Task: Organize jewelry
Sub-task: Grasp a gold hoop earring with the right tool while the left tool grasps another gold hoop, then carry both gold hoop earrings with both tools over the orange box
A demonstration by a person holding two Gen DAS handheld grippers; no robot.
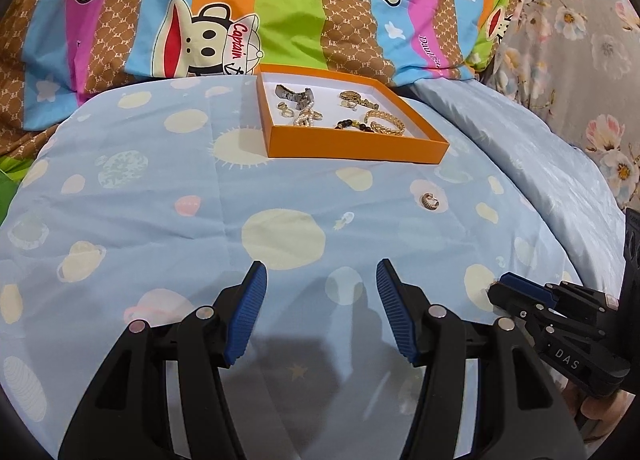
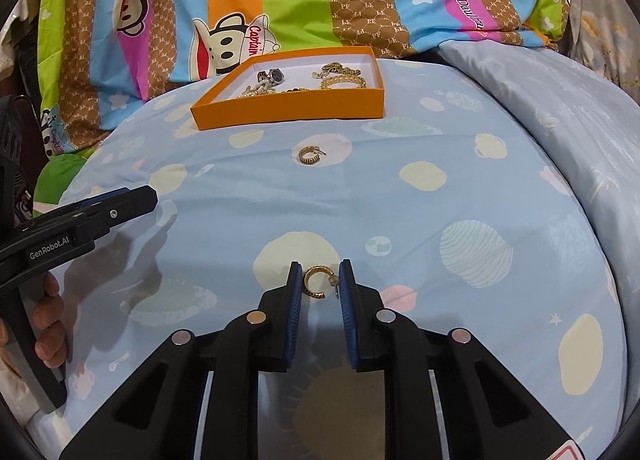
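Right gripper (image 2: pixel 319 280) pads flank a gold hoop earring (image 2: pixel 314 281) on the blue sheet (image 2: pixel 400 228), contact indeterminate. Left gripper (image 1: pixel 321 288) stands apart, empty. Orange tray (image 2: pixel 288 110) holds jewelry beyond.

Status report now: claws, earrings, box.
Left claw open, empty. Right claw straddling near gold hoop earring, pads not yet pressing. Second hoop earring loose on sheet, before orange box. Path unobstructed.

Ahead of the right gripper (image 2: pixel 320 278), open sheet (image 2: pixel 400 212) runs to the orange box (image 2: pixel 288 110); only a loose earring (image 2: pixel 309 155) lies on that path. The left gripper (image 2: pixel 132 200) flanks its left.
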